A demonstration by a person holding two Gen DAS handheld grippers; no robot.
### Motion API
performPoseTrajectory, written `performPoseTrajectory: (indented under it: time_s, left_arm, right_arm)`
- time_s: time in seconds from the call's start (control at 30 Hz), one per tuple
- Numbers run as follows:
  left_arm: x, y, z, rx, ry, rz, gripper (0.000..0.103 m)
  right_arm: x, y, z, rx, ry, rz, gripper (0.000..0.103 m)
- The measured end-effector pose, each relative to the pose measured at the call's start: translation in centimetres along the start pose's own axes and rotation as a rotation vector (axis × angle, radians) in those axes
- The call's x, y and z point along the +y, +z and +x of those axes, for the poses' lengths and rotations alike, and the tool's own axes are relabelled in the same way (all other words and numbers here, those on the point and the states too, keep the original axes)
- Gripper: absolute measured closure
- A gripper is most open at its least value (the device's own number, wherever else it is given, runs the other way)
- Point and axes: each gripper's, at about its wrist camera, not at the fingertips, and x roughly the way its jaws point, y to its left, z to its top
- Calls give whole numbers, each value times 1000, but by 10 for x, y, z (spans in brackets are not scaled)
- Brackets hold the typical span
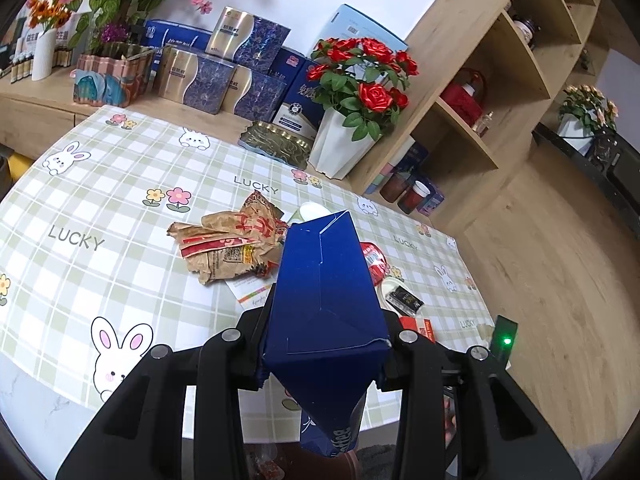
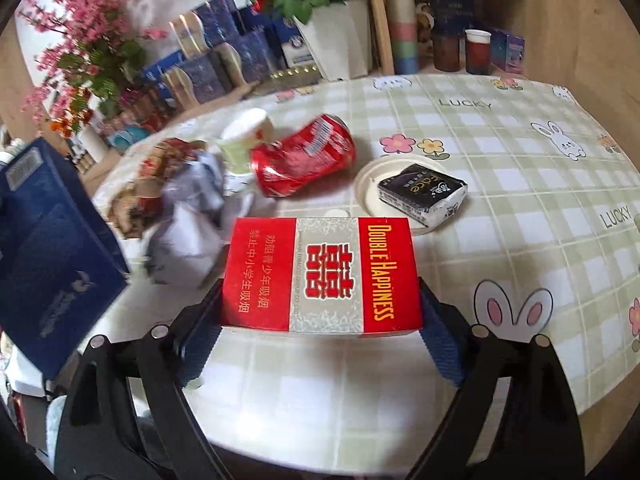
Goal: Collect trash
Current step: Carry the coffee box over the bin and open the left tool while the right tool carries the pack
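Left gripper (image 1: 324, 344) is clenching a blue box (image 1: 324, 292); right gripper (image 2: 320, 320) is grasping a red carton (image 2: 320, 276) over the checked-cloth table (image 2: 520, 152), wooden shelving (image 1: 480, 92) standing beyond.

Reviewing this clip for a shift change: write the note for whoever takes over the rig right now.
Left gripper: shut on the blue box, held above the table edge.
Right gripper: jaws wide, either side of the red cigarette pack; whether the pads press on it is unclear.
Still on the table: crushed red can, paper cup, crumpled white paper, brown wrappers, black tissue pack on a paper plate.
Done: blue box picked up. No bin in view.
Left: secure the cigarette pack, then clear the rest.
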Motion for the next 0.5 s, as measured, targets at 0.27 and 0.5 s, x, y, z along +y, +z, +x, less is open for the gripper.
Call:
performPoseTrajectory:
  time_s: [0.27, 0.5]
  left_arm:
    - [-18, -26, -22, 28, -13, 20, 67]
    - [-27, -66, -40, 54, 6, 33, 67]
  right_arm:
    - [13, -26, -49, -37, 54, -27, 16]
    - [24, -58, -85, -53, 61, -70, 16]
